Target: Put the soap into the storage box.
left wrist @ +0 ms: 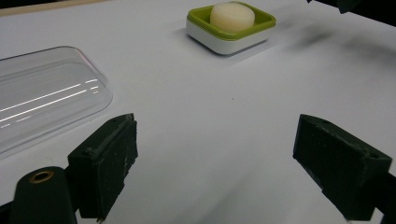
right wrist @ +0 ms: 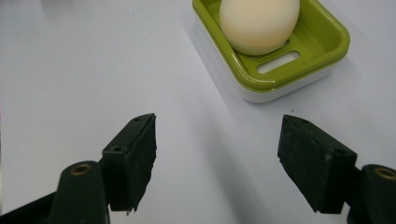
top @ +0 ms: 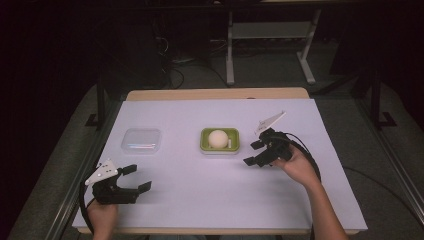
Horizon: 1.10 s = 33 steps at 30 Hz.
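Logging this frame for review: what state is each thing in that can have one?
Soap dish: upright on the table, lid off.
Soap: lying in the dish.
Clear lid: flat on the table, left of the dish, untouched.
Left gripper: open, empty.
Right gripper: open, empty, beside the dish.

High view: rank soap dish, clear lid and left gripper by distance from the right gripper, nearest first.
From the right gripper:
1. Green soap dish holding the round soap, just to its left, mid-table.
2. Clear lid, farther left, beyond the dish.
3. Left gripper, far left near the table's front edge.
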Available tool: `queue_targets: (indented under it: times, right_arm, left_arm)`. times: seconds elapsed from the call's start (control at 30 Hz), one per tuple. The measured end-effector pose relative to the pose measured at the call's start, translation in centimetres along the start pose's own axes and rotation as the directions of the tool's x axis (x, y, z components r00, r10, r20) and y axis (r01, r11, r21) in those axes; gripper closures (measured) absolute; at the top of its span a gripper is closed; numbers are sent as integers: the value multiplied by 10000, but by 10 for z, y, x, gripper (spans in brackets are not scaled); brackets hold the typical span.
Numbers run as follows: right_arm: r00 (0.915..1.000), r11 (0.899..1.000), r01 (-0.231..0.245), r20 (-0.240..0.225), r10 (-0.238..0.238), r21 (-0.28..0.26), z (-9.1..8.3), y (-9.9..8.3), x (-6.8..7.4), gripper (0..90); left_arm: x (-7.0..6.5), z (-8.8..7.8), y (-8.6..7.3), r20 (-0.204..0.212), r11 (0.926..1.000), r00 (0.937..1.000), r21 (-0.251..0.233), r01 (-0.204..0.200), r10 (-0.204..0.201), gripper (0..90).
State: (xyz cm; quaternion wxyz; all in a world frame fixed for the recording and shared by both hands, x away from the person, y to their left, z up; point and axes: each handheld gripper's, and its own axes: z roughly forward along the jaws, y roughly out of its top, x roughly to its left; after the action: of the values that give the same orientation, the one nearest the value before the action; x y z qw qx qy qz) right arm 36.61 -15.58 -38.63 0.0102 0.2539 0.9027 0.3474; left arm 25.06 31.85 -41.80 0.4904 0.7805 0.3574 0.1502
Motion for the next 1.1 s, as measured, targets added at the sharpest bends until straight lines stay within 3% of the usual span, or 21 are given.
queue_targets:
  times: [0.43, 0.83, 1.1]
  right_arm:
    - [9999, 9999, -77, 119, 79, -137, -7, -29, 9, 272]
    - [10000, 9991, 8, 95, -4, -420, -16, -59, 27, 273]
    - [9993, 9975, -333, 143, 342, -622, -21, -86, 37, 277]
  left_arm:
    - [-1, 1, 0, -6, 10000, 10000, 34, 45, -45, 132]
    - [-2, 0, -1, -27, 10000, 10000, 24, 54, -54, 132]
    - [-3, 1, 0, -27, 10000, 10000, 86, 42, -42, 132]
